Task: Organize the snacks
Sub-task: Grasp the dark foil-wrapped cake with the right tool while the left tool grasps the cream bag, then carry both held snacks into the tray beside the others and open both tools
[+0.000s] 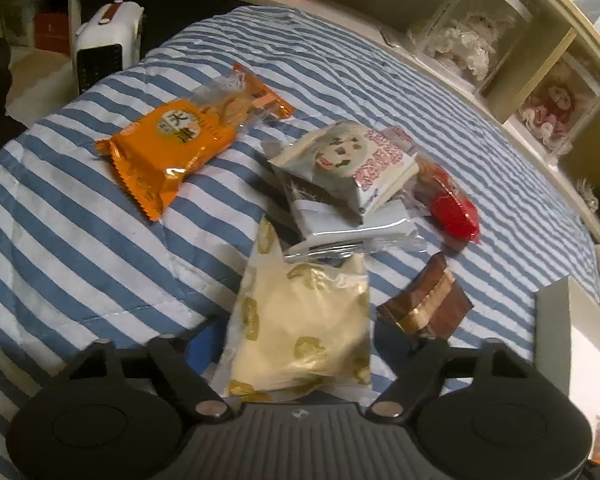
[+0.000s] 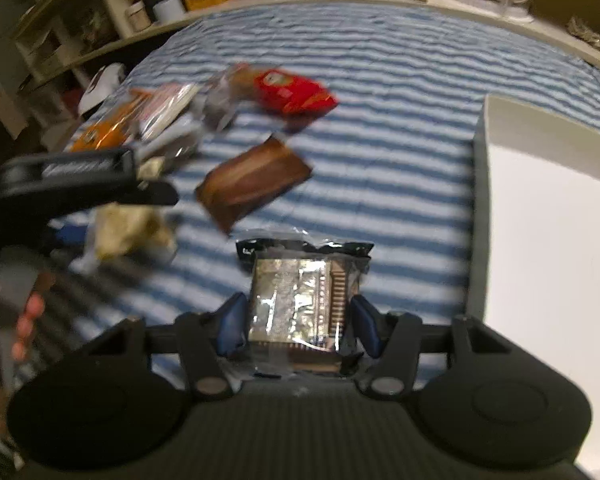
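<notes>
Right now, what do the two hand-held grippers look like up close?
Both are matte black. Each has a ribbed grey centre plate, two round black discs at the sides and silver pivot bolts. The right hand-held gripper has blue pads. On the left hand-held gripper only a patch of blue shows. No cables or sleeves visible.

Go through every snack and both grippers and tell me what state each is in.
Left gripper: closed on cream packet.
Right gripper: closed on clear-wrapped wafer.
Orange packet: flat on bedspread, sealed.
Brown packet: lying loose.
Red packet: lying loose.
White box: on bedspread.
</notes>
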The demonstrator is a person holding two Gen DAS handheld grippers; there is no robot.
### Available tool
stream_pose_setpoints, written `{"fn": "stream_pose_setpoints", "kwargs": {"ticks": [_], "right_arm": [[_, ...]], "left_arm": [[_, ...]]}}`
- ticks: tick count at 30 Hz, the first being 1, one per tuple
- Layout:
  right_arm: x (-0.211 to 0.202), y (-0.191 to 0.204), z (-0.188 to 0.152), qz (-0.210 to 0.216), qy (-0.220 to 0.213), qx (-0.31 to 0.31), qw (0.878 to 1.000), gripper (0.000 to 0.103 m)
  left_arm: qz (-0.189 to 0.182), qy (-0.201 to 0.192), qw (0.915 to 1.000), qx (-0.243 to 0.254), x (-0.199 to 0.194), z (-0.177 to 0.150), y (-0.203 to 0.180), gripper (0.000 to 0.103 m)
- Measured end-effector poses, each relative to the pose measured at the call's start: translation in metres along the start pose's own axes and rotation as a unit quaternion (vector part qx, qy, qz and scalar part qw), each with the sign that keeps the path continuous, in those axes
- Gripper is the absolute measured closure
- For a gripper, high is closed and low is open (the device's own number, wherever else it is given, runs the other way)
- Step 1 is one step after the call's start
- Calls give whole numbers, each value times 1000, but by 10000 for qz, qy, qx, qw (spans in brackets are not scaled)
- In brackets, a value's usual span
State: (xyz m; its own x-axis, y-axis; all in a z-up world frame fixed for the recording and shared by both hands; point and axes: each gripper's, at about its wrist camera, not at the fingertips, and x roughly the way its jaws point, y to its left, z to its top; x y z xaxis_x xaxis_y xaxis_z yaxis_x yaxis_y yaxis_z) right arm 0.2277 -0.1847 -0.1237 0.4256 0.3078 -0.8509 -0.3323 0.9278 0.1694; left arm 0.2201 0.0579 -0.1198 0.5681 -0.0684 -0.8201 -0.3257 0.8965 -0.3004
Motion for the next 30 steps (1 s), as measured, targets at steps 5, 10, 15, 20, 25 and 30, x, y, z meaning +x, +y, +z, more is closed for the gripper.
{"fn": "stream_pose_setpoints", "kwargs": {"ticks": [5, 10, 15, 20, 25, 30], "right_arm": [[5, 3, 3, -39, 11, 40, 10000, 40], [6, -4, 4, 59, -2, 150, 9999, 41], [0, -6, 6, 135, -136, 202, 9996, 43], [-20, -7, 11, 202, -444, 240, 9985, 43], [-40, -6, 12, 244, -687, 137, 9972, 43], [-60, -8, 12, 218, -869, 4, 9960, 43]], "left_arm": [[-111, -20, 9998, 137, -4, 0, 3, 43], [-143, 0, 9990, 433, -13, -5, -3, 54], [-321, 89, 9985, 427, -27, -12, -1, 55], [-450, -8, 9970, 631, -48, -22, -8, 55], [-653, -206, 9944, 804, -73, -28, -18, 55], [-859, -364, 9901, 1044, -95, -33, -37, 55]]}}
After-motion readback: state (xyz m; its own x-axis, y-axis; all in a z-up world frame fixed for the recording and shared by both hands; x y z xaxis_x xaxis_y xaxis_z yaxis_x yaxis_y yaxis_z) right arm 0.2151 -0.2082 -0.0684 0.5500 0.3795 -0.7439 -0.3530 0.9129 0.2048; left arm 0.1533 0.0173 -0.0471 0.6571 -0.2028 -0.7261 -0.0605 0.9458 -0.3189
